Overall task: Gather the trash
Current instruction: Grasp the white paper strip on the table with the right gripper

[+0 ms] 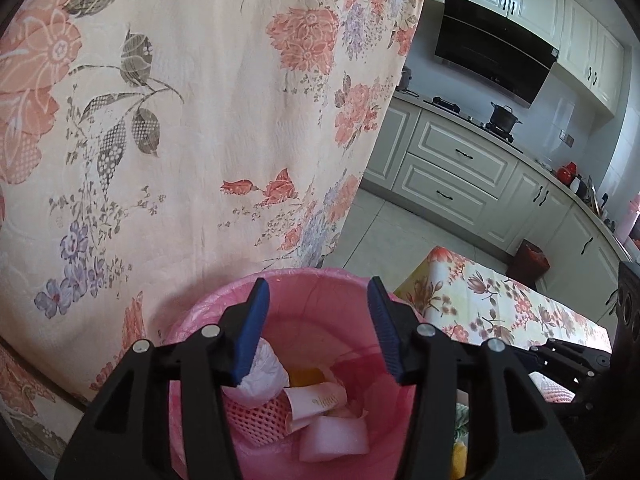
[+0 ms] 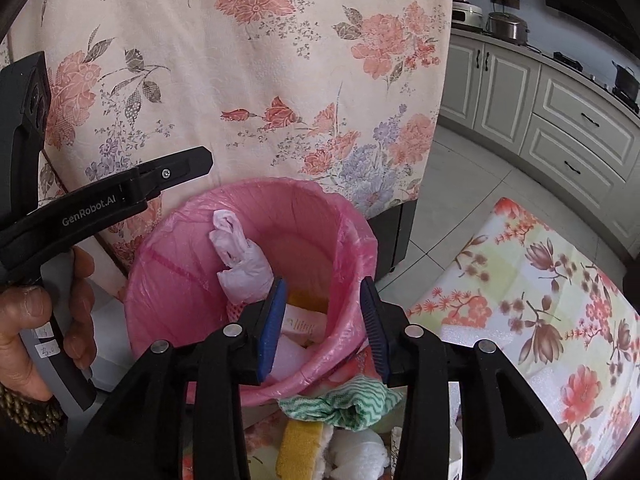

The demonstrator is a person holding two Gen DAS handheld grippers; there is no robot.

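A pink bin lined with a pink bag stands against a floral cloth. Inside lie a crumpled white bag, pink foam netting, a pale wrapper and white foam. My left gripper is open and empty, right over the bin mouth. My right gripper is open and empty over the bin's near rim. Below it lie a green-striped cloth, a yellow sponge and a white fluffy wad.
A floral cloth hangs behind the bin. A floral-covered table lies to the right. Kitchen cabinets, a stove with a pot and tiled floor lie beyond. My left gripper's handle shows in the right wrist view.
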